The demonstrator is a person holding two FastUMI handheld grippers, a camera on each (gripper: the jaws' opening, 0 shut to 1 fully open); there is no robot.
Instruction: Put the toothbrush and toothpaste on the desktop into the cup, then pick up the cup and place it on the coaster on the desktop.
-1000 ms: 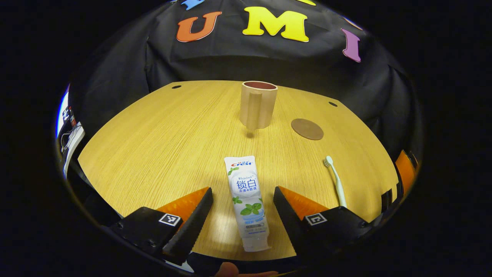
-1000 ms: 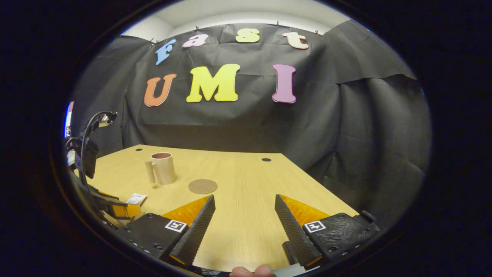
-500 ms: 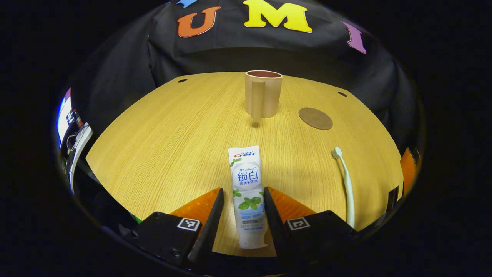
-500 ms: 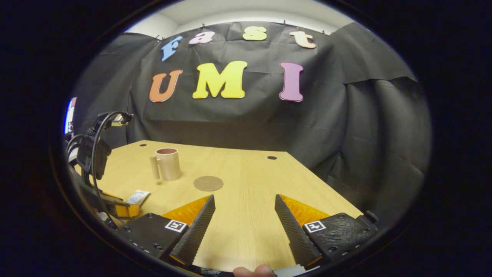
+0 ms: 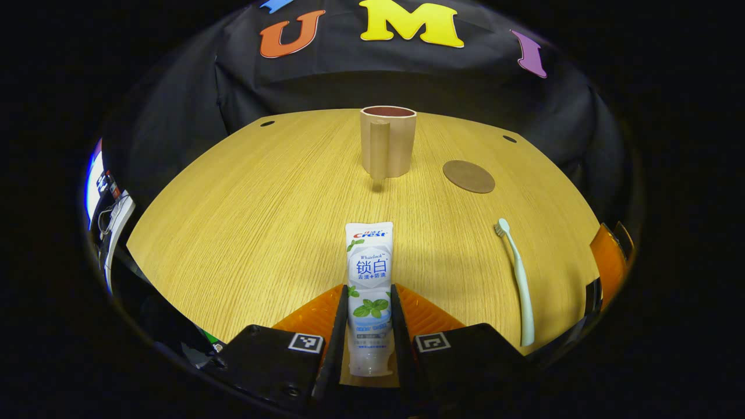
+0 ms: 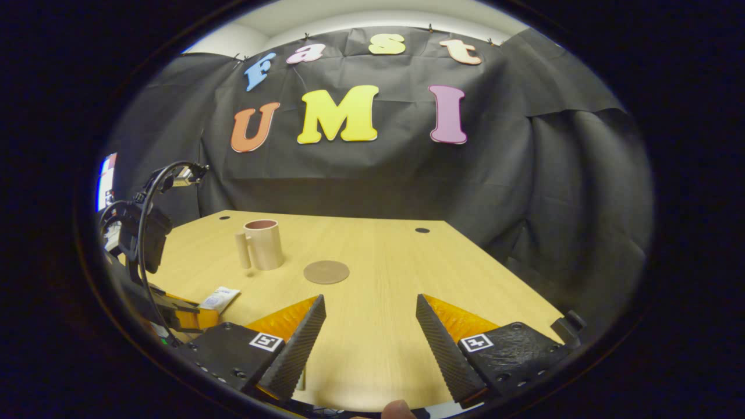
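Between left gripper [image 5: 366, 326] fingers, clamped: white toothpaste [image 5: 369, 291], long axis fwd, crimped end toward cup [image 5: 387, 141]. Right gripper [image 6: 370, 337] spread apart.

A light wooden desktop [image 5: 250, 209] carries a tan cup [image 5: 388, 141] standing upright toward the back, a round brown coaster [image 5: 468, 176] just beside it, and nearer, lying flat, a toothpaste [image 5: 369, 273] tube and a toothbrush [image 5: 515, 278].

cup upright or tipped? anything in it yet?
Upright: the cup stands on the desk, mouth up. Contents cannot tell; toothpaste and toothbrush lie outside it.
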